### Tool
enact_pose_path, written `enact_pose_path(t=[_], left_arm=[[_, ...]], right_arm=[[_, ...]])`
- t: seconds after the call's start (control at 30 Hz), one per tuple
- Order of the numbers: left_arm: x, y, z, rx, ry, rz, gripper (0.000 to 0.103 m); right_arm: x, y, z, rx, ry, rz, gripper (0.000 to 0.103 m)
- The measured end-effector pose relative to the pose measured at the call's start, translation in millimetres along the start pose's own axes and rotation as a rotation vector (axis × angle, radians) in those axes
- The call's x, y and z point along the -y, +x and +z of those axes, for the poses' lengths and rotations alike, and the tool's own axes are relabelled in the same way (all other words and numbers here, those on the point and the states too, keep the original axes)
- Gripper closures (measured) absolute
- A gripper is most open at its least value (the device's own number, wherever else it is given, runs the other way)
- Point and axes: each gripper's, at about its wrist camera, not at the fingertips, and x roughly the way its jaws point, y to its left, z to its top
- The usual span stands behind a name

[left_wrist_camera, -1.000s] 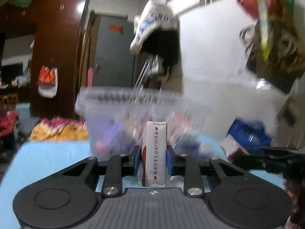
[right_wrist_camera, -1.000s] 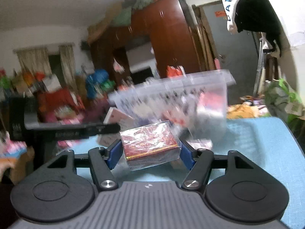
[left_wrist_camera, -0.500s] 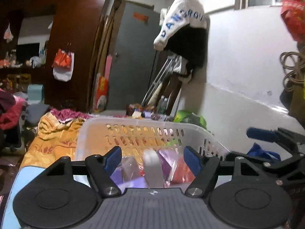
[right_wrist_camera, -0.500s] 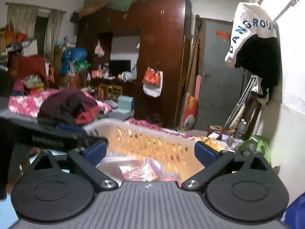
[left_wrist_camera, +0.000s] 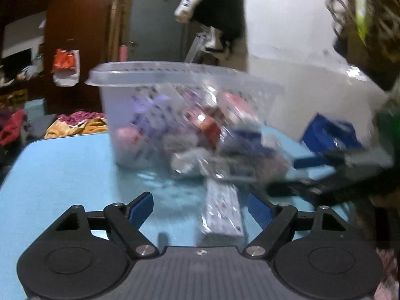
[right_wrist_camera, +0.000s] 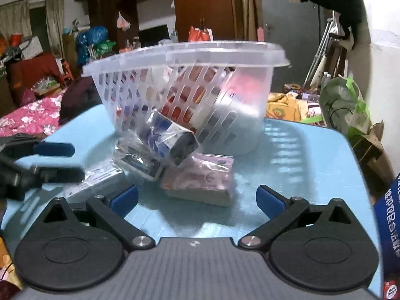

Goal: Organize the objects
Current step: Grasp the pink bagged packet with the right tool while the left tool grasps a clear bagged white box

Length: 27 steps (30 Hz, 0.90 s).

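Both packs dropped into the basket [right_wrist_camera: 190,80]; your left gripper [left_wrist_camera: 200,207] is opening, your right gripper [right_wrist_camera: 197,197] closing slightly, both empty – white pack [left_wrist_camera: 222,210] next

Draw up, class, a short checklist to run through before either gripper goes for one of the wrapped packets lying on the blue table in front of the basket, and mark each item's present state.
1. Left gripper empty: ok; its jaws are opening, pads pressing nothing, though a white packet lies on the table between them.
2. Right gripper empty: ok, jaws wide, nothing gripped.
3. Packets left to collect: ok; a pink packet and a blue-and-black packet lie outside the basket.
4. Basket upright on the blue table: ok.
5. Room left in the basket: cannot tell from this angle.
6. Left view sharp enough to aim: not ok, blurred.
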Motion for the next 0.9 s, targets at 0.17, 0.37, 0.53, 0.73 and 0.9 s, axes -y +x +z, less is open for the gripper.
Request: enact_pose_path(t=[0.17,0.37,0.53,0.73,0.9], left_arm=[[2.1,2.8,-13.6,-0.032,0.021,-0.016,0.017],[10.6,6.0,-16.1,-0.055,0.048,-0.043,0.017],[9.8,9.9,-14.6,-0.07,0.03,-0.015,0.017],[7.6,7.2,-16.9,-0.053,0.025,0.011,0.058],[0.5,-9.2,-22.2,0.049,-0.016,-0.015,0.059]], right_arm=[[-13.6,12.5,-7.3,-0.051,-0.034,-0.016,0.015],[-8.7,3.6,-14.0,-0.037,-0.022,-0.043,0.032],[5.3,-24.0,-27.1,0.033,0.033,-0.058,0.032],[13.7,-37.9,-36.1,0.087,0.107,-0.001,0.032],[16.4,-39.5,-39.6,0.126,0.14,0.025,0.032]])
